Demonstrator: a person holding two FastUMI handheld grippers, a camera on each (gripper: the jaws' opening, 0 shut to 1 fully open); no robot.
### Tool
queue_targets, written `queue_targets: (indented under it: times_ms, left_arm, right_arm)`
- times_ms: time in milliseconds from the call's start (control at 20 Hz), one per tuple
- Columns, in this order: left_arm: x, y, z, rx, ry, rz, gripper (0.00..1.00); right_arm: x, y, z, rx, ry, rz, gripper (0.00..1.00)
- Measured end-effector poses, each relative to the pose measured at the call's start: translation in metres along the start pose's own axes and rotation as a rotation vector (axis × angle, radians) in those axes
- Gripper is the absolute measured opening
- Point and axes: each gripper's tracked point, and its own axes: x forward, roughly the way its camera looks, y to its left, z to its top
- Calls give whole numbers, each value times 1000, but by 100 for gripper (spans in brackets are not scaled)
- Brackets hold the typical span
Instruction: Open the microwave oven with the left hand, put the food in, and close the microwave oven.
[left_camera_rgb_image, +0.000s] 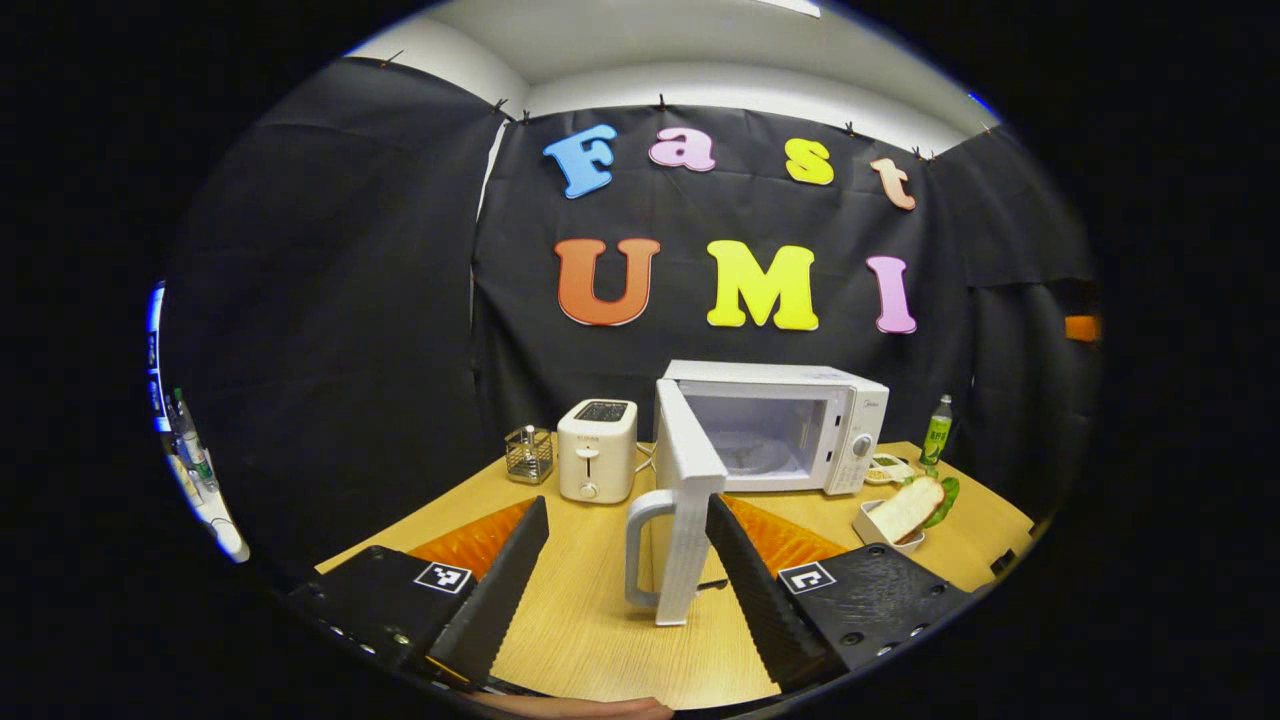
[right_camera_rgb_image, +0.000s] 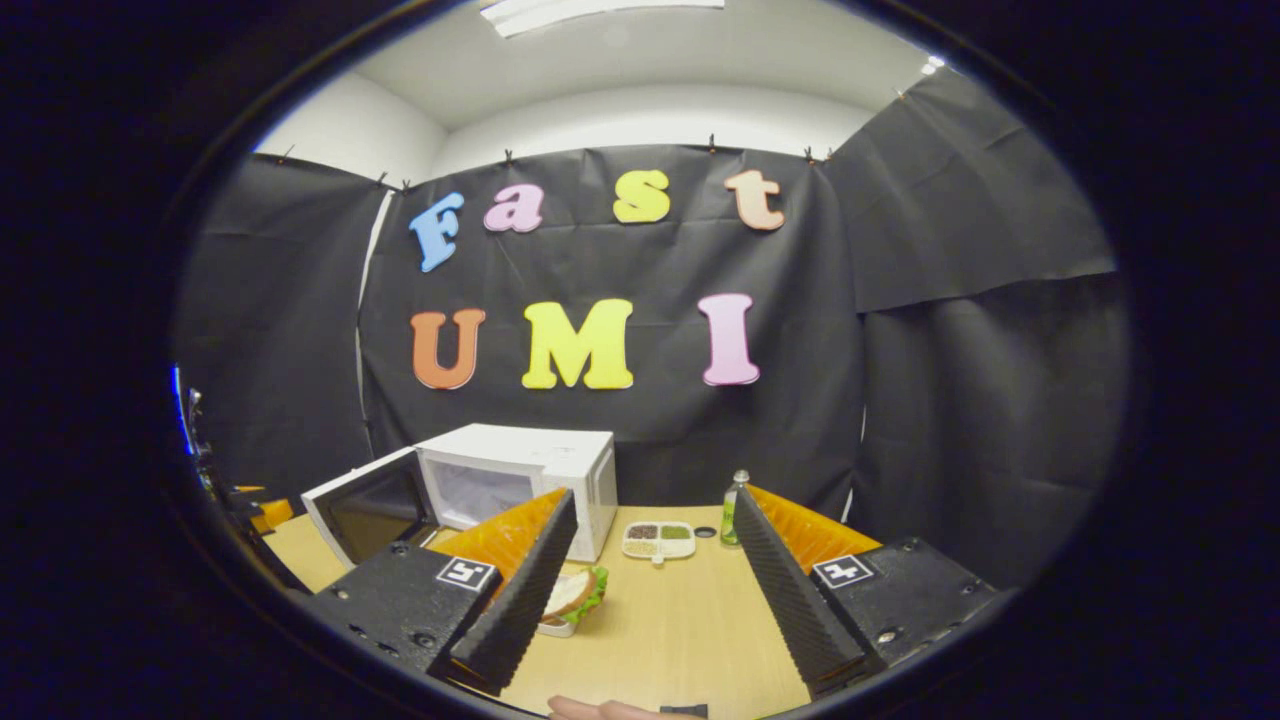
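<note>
Fingers (left_camera_rgb_image: 510, 570) of the left gripper (left_camera_rgb_image: 625, 585) spread wide, gripping nothing, on either side of the microwave oven's door handle (left_camera_rgb_image: 640, 545) without touching it. Fingers (right_camera_rgb_image: 525, 585) of the right gripper (right_camera_rgb_image: 655, 600) likewise spread wide and empty, held above the surface (right_camera_rgb_image: 660, 620).

Microwave oven (left_camera_rgb_image: 800, 420) at the back of the surface, against the black cloth wall, its door (left_camera_rgb_image: 685, 500) swung fully out toward the left gripper, the glass turntable (left_camera_rgb_image: 750, 455) bare inside. Food: a sandwich (left_camera_rgb_image: 915, 505) of bread and green lettuce in a small white dish (left_camera_rgb_image: 880, 530), in front of the microwave oven and to its right, still outside the cavity; in the right gripper view the same sandwich (right_camera_rgb_image: 575, 595) just beside the near finger. White toaster (left_camera_rgb_image: 597, 450) immediately left of the microwave oven, a wire holder (left_camera_rgb_image: 529, 455) left of that again. Green bottle (left_camera_rgb_image: 936, 430) right of the microwave oven, a divided white tray (right_camera_rgb_image: 658, 540) of small portions between bottle and oven.
</note>
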Motion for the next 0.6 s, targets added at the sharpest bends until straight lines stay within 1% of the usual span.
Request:
queue_targets:
  times_ms: [50,100,150,250,300,350,450,500,550,600]
  left_arm:
    - [-1,-5,11,6,-12,0,95]
    - [-1,-9,22,17,-21,-2,95]
    - [1,-16,32,22,-32,-9,95]
    - [7,-21,45,40,-41,-13,95]
    - [9,-20,51,48,-49,-3,95]
    - [12,-20,59,42,-55,8,95]
    - [18,-26,71,21,-69,4,95]
    - [19,-30,76,11,-69,-3,95]
    - [19,-31,82,9,-78,-2,95]
    - [19,-32,88,21,-95,3,95]
  right_arm:
    - [13,-2,-5,-4,24,1,90]
    - [27,-1,-11,4,58,16,91]
    - [41,3,-20,27,100,42,100]
    - [70,13,-36,61,191,113,100]
    - [85,10,-44,78,234,129,100]
    - [100,7,-56,96,282,148,91]
    - [128,13,-79,135,378,191,88]
    - [141,13,-91,156,425,206,89]
    - [152,11,-105,169,477,215,99]
    - [165,8,-118,191,517,212,99]
